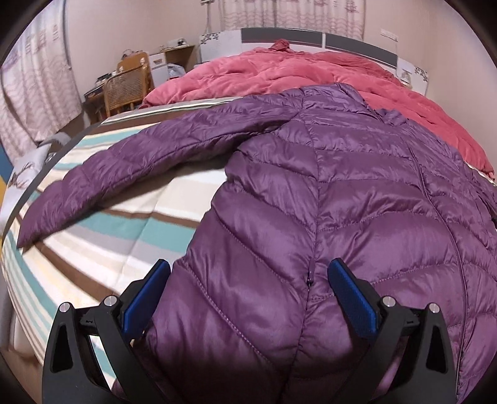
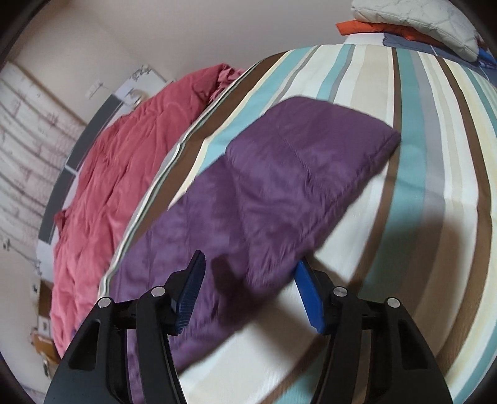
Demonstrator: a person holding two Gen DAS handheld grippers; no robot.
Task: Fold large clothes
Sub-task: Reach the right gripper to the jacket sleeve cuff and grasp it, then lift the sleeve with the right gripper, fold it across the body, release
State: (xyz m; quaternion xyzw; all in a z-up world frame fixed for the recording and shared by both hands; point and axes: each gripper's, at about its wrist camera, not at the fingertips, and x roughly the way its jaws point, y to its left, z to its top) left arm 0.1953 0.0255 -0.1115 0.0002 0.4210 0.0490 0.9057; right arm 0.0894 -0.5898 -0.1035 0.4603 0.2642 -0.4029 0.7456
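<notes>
**Purple jacket spread on the striped bed, both grippers wide apart**

Seen from the left wrist, going left to right: curtain [image 1: 37, 93] hanging at the far left, with a wooden chair [image 1: 125, 88] just beyond the bed's corner. Striped sheet [image 1: 102, 223] in cream, teal and brown covering the near mattress. Across it, one sleeve [image 1: 124, 167] of the purple jacket [image 1: 357, 202] stretched out leftward, flat on the stripes. Jacket body lying front up, zipper running down its right half. Behind it, a pink quilt [image 1: 279, 74] bunched toward the headboard [image 1: 310, 37]. Left gripper [image 1: 248, 292] low over the jacket's hem, blue pads spread wide on either side of the fabric, gripping nothing.

Seen from the right wrist: curtain and pink quilt [image 2: 118, 174] at left, then the striped sheet [image 2: 419, 192]. Jacket's other sleeve [image 2: 279, 186] raised and blurred, cuff pointing up and right, casting a shadow on the sheet. Right gripper [image 2: 250, 292] with jaws apart, sleeve fabric passing between the blue pads; contact with the pads unclear because of blur. Folded clothes and a pale pillow [image 2: 419, 21] stacked at the far upper right.
</notes>
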